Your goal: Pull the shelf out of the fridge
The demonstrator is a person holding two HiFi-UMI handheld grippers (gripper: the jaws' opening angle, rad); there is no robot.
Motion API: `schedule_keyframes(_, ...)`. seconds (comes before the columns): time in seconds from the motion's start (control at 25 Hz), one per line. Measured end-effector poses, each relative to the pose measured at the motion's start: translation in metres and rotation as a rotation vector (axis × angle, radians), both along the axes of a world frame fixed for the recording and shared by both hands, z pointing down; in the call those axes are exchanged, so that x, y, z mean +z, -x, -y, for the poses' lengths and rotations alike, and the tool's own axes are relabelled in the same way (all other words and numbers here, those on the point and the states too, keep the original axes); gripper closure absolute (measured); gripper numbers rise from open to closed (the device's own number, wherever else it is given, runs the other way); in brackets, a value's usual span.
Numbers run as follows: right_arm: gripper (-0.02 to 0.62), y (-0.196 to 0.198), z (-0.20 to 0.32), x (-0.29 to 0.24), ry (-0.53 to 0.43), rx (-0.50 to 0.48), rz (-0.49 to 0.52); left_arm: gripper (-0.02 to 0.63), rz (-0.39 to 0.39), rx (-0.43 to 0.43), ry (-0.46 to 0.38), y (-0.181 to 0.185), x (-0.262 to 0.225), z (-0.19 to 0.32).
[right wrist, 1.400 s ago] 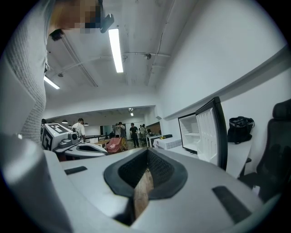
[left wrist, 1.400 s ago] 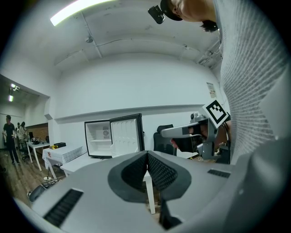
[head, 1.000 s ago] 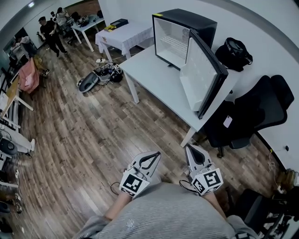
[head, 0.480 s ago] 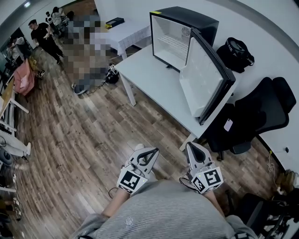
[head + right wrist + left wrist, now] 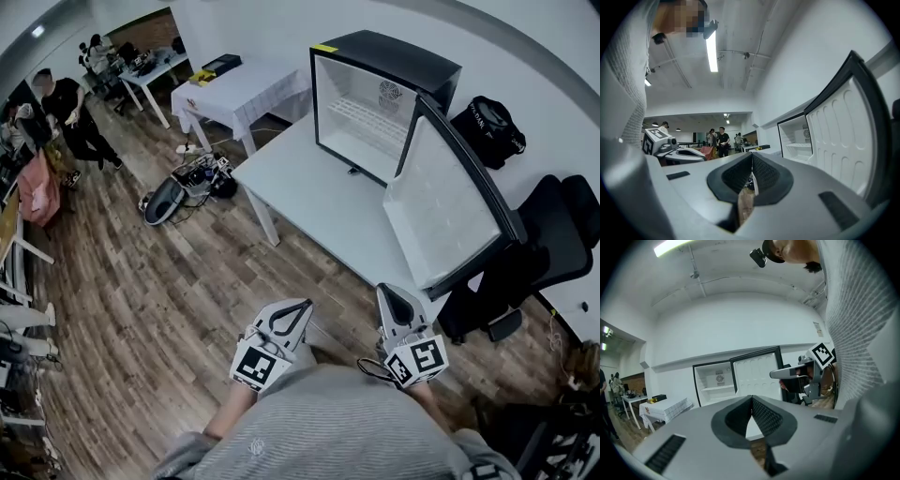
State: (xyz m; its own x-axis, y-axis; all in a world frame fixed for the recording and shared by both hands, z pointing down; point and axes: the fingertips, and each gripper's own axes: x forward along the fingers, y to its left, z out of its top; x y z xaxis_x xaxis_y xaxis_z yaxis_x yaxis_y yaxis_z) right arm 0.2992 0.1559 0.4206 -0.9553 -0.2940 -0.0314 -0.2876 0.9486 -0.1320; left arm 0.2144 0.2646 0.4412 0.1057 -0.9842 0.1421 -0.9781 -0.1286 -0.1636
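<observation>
The white wire shelf [image 5: 364, 114] sits in the open black fridge [image 5: 412, 58] on the white desk [image 5: 314, 192], well off, so the closed, empty left hand-held gripper [image 5: 305, 307] and right hand-held gripper [image 5: 384, 292] should open before reaching it

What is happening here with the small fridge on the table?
A person holds the left gripper and the right gripper close to the body, both shut and empty. The mini fridge stands on the white table with its door wide open. The shelf is inside, not yet touched.
</observation>
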Motion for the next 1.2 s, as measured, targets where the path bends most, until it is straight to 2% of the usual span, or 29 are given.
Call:
schedule_keyframes(0.2,0.584,0.063,0.021,0.003,0.01,0.039,-0.016,0.595,0.016,0.057,-0.009,0.067,-0.006,0.027)
schedule_keyframes(0.32,0.584,0.097,0.037,0.004,0.019,0.072,-0.026,0.595,-0.001,0.08,0.009,0.104,-0.002,0.043)
schedule_keyframes(0.64,0.584,0.162,0.071,-0.016,0.023,0.208,-0.015,0.595,-0.013,0.2,0.01,0.184,-0.019,0.081)
schedule_keyframes(0.84,0.584,0.178,0.08,-0.017,0.028,0.256,-0.041,0.595,-0.006,0.276,-0.015,0.205,-0.028,0.103)
schedule_keyframes(0.96,0.584,0.179,0.082,-0.016,0.03,0.267,-0.062,0.595,-0.043,0.288,-0.006,0.206,-0.023,0.108)
schedule_keyframes(1.2,0.584,0.186,0.096,-0.018,0.022,0.254,-0.074,0.595,-0.032,0.305,-0.017,0.204,-0.023,0.125)
